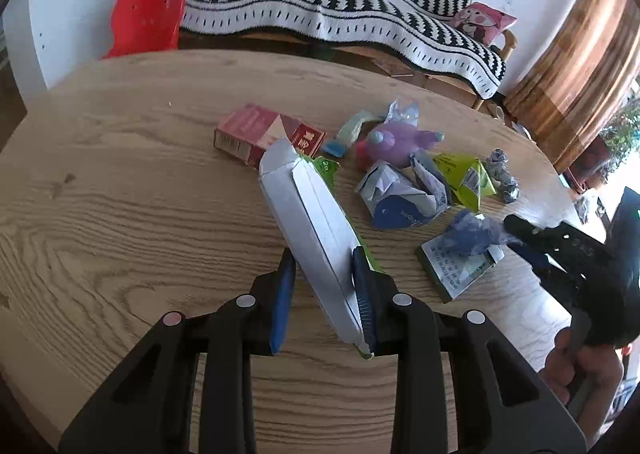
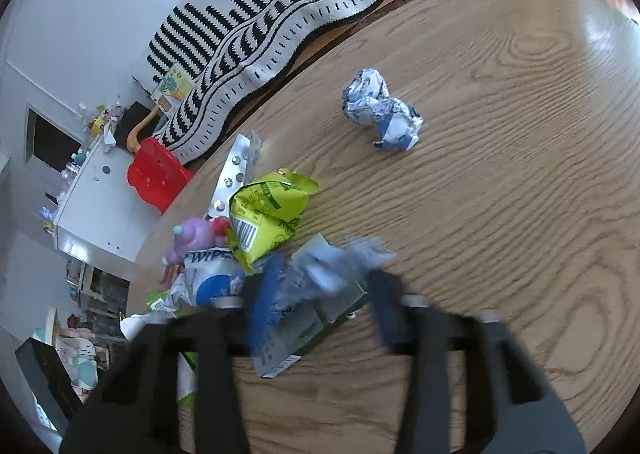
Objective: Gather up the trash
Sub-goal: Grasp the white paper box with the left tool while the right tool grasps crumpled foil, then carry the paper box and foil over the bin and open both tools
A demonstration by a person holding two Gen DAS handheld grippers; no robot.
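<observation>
On the round wooden table, my left gripper is shut on a long white box with green print, held on edge between the blue pads. To its right my right gripper reaches into a pile of trash. In the blurred right wrist view my right gripper has a crumpled blue wrapper between its pads, which meet it on both sides. The wrapper lies on a grey-green box.
A red box, a purple toy, a yellow-green packet and a crushed wipes pack crowd the pile. A crumpled paper ball lies alone. A sofa with a striped blanket stands behind the table.
</observation>
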